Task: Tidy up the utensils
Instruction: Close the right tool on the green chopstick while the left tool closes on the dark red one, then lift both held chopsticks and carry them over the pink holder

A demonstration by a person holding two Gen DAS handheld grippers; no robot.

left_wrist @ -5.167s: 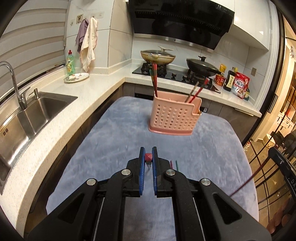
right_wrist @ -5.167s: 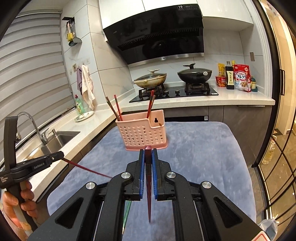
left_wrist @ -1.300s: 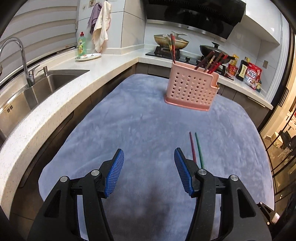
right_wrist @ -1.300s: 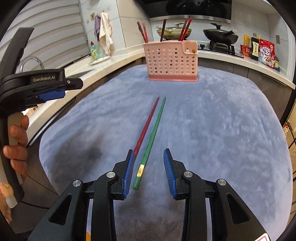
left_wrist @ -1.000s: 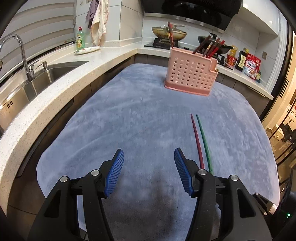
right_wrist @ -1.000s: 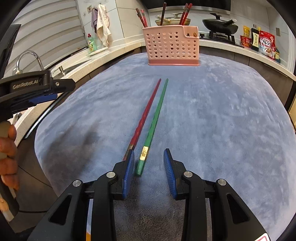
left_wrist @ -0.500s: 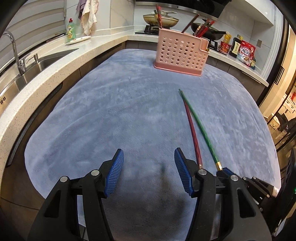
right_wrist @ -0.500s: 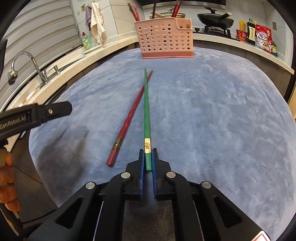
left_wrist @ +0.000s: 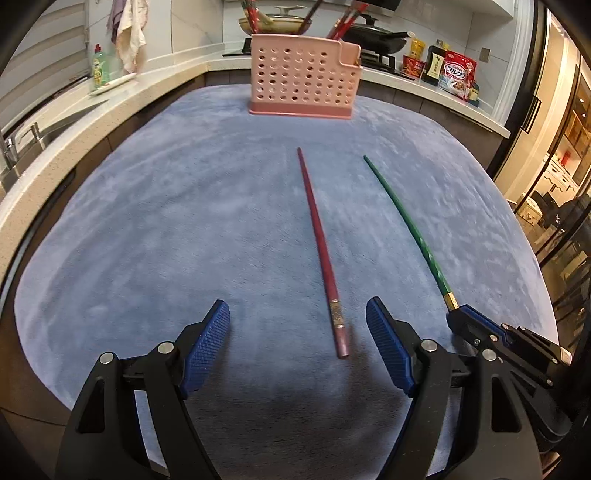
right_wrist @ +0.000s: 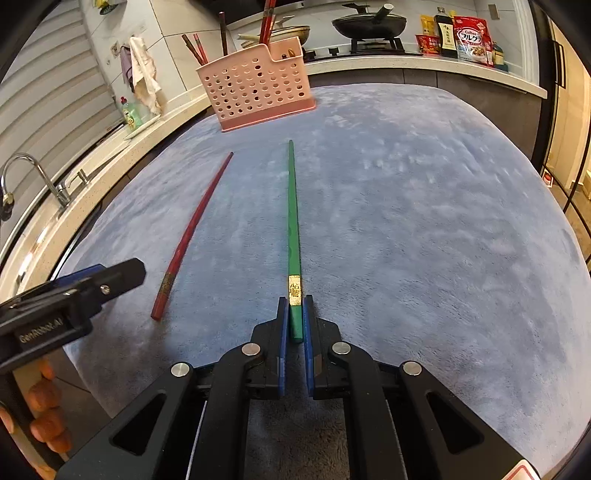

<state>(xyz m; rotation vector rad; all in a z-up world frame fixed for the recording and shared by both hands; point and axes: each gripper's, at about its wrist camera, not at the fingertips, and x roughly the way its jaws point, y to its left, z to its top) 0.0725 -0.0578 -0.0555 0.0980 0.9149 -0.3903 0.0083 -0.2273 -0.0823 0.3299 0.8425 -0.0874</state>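
**Green chopstick clamped, red one between spreading jaws**

While the right gripper [right_wrist: 293, 325] pinched the thick end of the green chopstick [right_wrist: 293, 221] between its blue pads, the left gripper [left_wrist: 297, 343] hung above the grey cloth [left_wrist: 166, 221] with its jaws opening and already wide apart. The butt of the red chopstick [left_wrist: 321, 251] lay on the cloth in the gap between those jaws, nearer the right-hand pad, and neither pad touched it.

From the right wrist view the green chopstick ran straight out from the closed pads toward the pink utensil holder [right_wrist: 256, 88], its gold band just ahead of the fingertips. Whether its far tip rested on the cloth or hung slightly clear could not be told. The red chopstick sat to its left, angled so the two tips came nearer each other than the butts did; the sticks were apart along their whole length.

The holder stood at the far edge of the cloth, well apart from both sticks, with several chopsticks [left_wrist: 345, 22] leaning out of its top. Part of a person's hand [right_wrist: 44, 417] showed at the lower left of the right wrist view, gripping the left tool's handle.
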